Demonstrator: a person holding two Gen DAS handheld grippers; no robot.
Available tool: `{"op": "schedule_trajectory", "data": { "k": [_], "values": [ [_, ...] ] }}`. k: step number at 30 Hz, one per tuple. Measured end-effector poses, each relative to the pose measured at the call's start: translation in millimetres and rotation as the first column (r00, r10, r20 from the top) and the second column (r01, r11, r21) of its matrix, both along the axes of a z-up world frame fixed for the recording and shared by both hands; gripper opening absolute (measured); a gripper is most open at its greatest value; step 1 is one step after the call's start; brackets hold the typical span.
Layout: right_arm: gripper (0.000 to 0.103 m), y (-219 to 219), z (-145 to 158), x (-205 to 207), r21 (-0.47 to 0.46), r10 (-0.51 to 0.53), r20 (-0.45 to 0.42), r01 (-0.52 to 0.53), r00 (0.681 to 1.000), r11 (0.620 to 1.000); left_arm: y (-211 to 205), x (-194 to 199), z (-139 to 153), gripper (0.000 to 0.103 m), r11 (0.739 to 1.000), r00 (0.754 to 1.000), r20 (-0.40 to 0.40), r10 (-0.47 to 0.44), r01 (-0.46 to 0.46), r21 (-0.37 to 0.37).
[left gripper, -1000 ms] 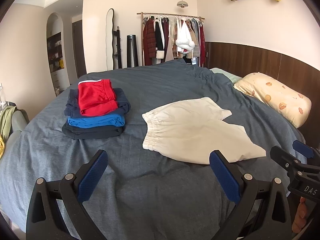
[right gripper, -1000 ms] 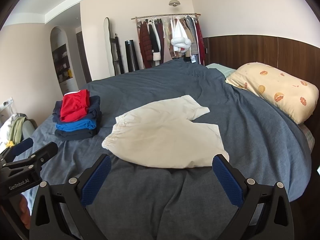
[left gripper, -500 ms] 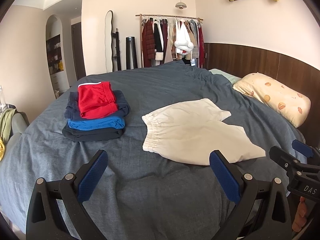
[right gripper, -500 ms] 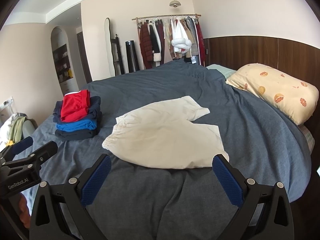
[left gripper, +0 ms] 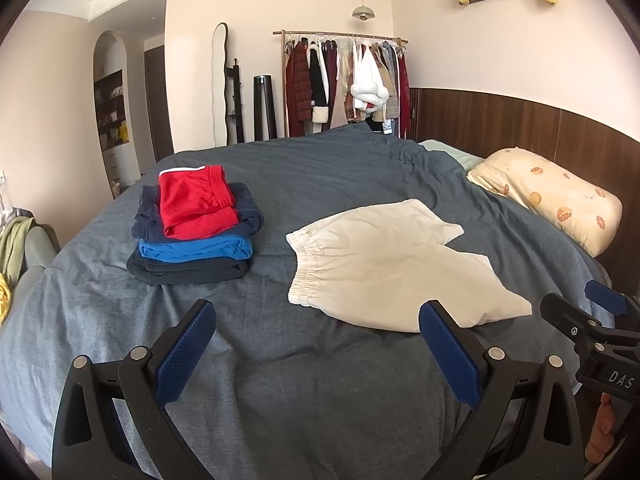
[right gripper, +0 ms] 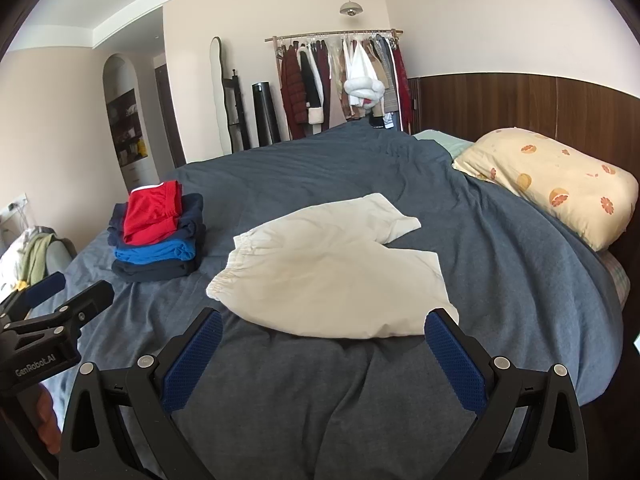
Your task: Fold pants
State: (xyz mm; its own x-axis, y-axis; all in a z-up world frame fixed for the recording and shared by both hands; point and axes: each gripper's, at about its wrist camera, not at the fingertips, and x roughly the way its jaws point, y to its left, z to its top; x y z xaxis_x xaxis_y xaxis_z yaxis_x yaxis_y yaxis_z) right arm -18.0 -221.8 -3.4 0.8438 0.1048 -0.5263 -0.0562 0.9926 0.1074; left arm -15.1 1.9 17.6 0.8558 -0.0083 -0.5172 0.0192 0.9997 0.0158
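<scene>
Both grippers (left gripper [left gripper: 316, 322], right gripper [right gripper: 322, 330]) gape wide before one cream shorts [left gripper: 384, 264] and four stacked garments [left gripper: 192, 232].

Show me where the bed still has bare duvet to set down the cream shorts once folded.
Bare duvet lies between both open grippers, left and right, and the cream shorts. More shows behind the shorts toward the clothes rack, and between them and the pillow. The narrow strip between shorts and folded stack is tightest.
</scene>
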Motion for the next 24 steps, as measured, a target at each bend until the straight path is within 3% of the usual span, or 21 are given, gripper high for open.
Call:
{"op": "schedule_trajectory", "data": {
  "k": [24],
  "values": [
    [0.103, 2.2, 1.0, 3.6, -0.007, 0.011, -0.009, -0.011, 1.0, 1.0, 6.9, 4.4, -7.0, 0.103, 1.0, 1.0, -0.013, 0.013, -0.013, -0.002]
  ]
}}
